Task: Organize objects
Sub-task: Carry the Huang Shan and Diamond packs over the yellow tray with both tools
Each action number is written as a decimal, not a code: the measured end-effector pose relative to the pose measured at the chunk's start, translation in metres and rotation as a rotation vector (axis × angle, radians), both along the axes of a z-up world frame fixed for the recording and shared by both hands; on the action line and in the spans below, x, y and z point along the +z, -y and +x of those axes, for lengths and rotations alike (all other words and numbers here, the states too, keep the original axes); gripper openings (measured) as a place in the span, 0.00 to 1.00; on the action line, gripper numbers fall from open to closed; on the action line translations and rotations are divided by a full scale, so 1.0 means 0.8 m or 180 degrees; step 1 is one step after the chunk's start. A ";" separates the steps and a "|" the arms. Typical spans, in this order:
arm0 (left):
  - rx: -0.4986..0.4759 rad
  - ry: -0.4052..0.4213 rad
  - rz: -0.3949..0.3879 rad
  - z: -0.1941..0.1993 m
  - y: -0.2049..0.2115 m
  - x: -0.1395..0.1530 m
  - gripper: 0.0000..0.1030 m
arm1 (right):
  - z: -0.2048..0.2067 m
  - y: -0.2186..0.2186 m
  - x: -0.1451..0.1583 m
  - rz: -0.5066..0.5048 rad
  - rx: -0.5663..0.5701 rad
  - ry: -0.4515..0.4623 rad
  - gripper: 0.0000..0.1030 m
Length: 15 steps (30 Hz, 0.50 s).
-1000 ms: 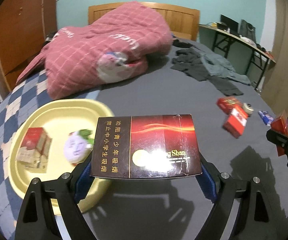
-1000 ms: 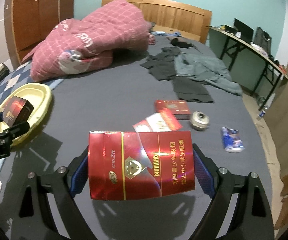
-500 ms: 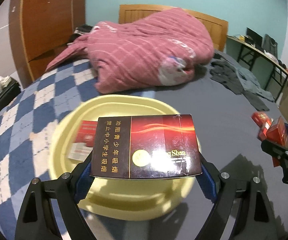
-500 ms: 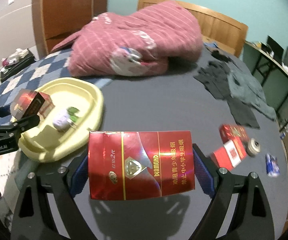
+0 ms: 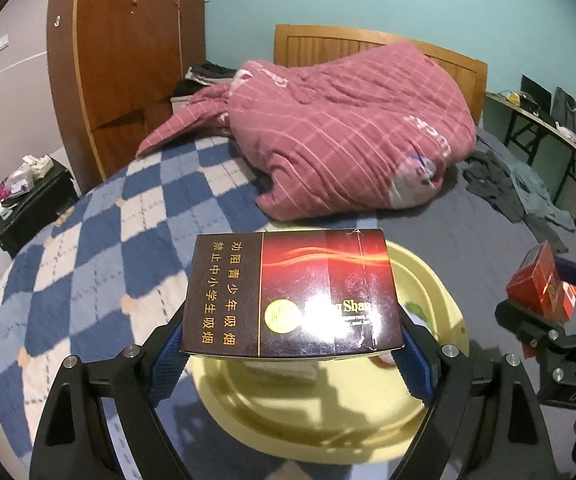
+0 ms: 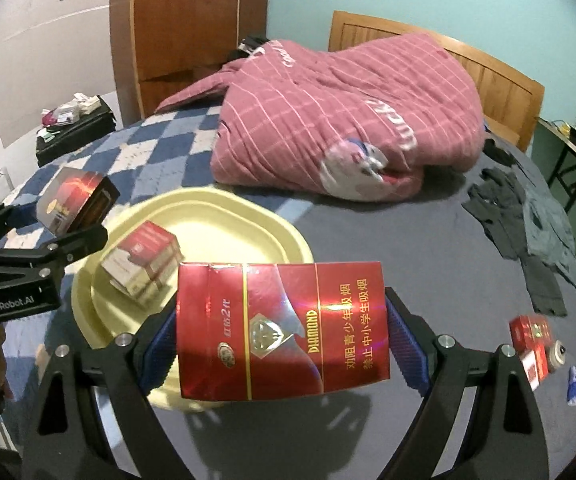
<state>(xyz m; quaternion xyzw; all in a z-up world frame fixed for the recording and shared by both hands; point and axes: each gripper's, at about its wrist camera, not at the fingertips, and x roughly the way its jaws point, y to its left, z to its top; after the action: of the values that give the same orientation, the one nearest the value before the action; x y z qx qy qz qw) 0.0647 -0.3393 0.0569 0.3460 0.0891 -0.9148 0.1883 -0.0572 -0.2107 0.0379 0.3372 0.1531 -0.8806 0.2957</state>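
My left gripper (image 5: 291,344) is shut on a dark brown and red cigarette box (image 5: 291,294), held above the yellow tray (image 5: 427,280). That gripper and its box (image 6: 76,200) appear at the left of the right wrist view. My right gripper (image 6: 284,340) is shut on a bright red cigarette box (image 6: 284,328), just right of the yellow tray (image 6: 224,220) and above the grey sheet. The same red box (image 5: 539,284) is seen at the right edge of the left wrist view. In the tray lies a red and cream pack (image 6: 144,260).
A pink checked quilt (image 6: 347,120) is heaped at the bed's head. Dark clothes (image 6: 527,216) lie at the right. Red packs (image 6: 531,340), a small tin (image 6: 557,354) and a blue wrapper (image 6: 575,386) lie on the grey sheet. A blue checked blanket (image 5: 88,264) covers the left side.
Both grippers have carried their boxes leftward across the bed to the yellow tray. The left box is now over the tray and the right box has come beside it. Both grips are unchanged.
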 end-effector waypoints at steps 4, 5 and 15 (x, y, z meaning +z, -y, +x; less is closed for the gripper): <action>0.0012 0.0003 0.0006 -0.009 0.011 -0.004 0.85 | -0.009 0.016 -0.008 0.0018 0.0051 0.0019 0.87; 0.0011 0.0012 0.0013 -0.012 0.012 -0.007 0.85 | -0.012 0.019 -0.011 0.0018 0.0059 0.0030 0.87; 0.0044 0.0214 0.0128 -0.052 0.039 -0.069 0.85 | -0.021 0.059 -0.061 0.0212 0.0263 0.0038 0.87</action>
<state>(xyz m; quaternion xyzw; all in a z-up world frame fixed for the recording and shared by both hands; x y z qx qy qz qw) 0.0229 -0.3704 0.0020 0.3797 0.1035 -0.8993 0.1905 -0.0737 -0.2578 -0.0110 0.3455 0.1943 -0.8600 0.3213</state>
